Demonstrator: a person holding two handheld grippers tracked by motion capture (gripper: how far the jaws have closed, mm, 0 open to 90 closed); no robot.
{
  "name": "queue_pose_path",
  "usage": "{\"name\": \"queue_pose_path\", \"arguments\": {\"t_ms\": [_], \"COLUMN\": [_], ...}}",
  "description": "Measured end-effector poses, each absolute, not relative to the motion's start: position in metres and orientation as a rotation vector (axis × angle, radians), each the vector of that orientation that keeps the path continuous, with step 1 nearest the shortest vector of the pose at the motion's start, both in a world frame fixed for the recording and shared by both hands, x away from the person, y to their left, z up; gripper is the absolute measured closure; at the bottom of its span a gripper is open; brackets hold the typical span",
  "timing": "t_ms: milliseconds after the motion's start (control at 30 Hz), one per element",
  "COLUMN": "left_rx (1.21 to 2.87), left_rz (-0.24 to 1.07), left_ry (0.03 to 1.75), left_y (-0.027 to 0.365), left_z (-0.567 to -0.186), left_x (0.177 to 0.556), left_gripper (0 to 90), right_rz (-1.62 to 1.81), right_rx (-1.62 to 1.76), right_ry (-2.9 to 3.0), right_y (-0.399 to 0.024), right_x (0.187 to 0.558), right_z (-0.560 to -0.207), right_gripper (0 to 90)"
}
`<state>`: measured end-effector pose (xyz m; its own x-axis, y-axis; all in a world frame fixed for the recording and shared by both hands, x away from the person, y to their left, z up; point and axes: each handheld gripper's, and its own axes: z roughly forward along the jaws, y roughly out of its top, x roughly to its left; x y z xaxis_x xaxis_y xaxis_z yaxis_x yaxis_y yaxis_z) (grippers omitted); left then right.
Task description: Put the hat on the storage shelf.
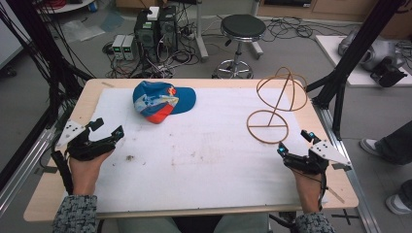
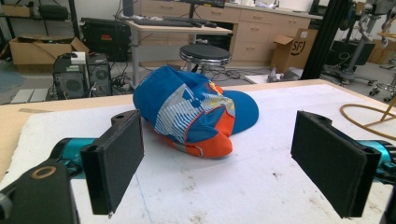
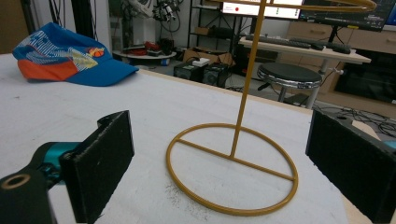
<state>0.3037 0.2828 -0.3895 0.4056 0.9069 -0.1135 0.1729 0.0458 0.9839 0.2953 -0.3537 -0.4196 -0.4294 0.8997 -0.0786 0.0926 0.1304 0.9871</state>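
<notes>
Beyond the far edge of the pale wooden tabletop under its stained white foam sheet, a round black-cushioned stool stands on the grey floor. Left of that stool sit two dark computer towers amid tangled black cables.

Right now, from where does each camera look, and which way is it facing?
High view: sits above the person's side, looks forward and down on the table; shows both forearms, the left gripper and right gripper.
Left gripper view: rides low on the left gripper, faces the blue cap; its two open jaws show.
Right gripper view: rides on the right gripper, faces the yellow wire stand; its open jaws show.
Shared: both gripper views show the cap and the black stool.
</notes>
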Motion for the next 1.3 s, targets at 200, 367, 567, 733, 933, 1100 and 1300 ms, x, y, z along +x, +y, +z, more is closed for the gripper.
{"name": "queue_pose_path", "arguments": {"t_ms": [200,367,567,733,933,1100,1300], "left_rx": [1.438,1.445,1.457,1.459,1.480,1.486,1.503], "left_rz": [0.746,0.750,0.740,0.746,0.757,0.767,0.785], "left_ry": [1.035,1.028,1.021,1.008,1.006,1.013,0.981], "left_y": [0.281,0.279,0.278,0.275,0.271,0.271,0.271], "left_z": [-0.389,-0.387,-0.387,-0.383,-0.377,-0.369,-0.355], "left_x": [0.302,0.302,0.302,0.300,0.298,0.301,0.312], "left_gripper": [17.8,17.8,17.8,17.9,18.5,18.6,18.7], "right_rz": [1.379,1.388,1.385,1.381,1.378,1.390,1.393], "right_rx": [0.968,0.970,0.974,0.969,0.979,0.985,0.981], "right_ry": [1.662,1.663,1.651,1.654,1.652,1.648,1.650], "right_y": [-0.354,-0.353,-0.352,-0.352,-0.353,-0.354,-0.354], "right_x": [0.297,0.297,0.296,0.295,0.297,0.294,0.294], "right_z": [-0.420,-0.420,-0.419,-0.419,-0.420,-0.420,-0.420], "right_gripper": [6.8,6.8,6.8,6.8,6.8,6.8,6.8]}}
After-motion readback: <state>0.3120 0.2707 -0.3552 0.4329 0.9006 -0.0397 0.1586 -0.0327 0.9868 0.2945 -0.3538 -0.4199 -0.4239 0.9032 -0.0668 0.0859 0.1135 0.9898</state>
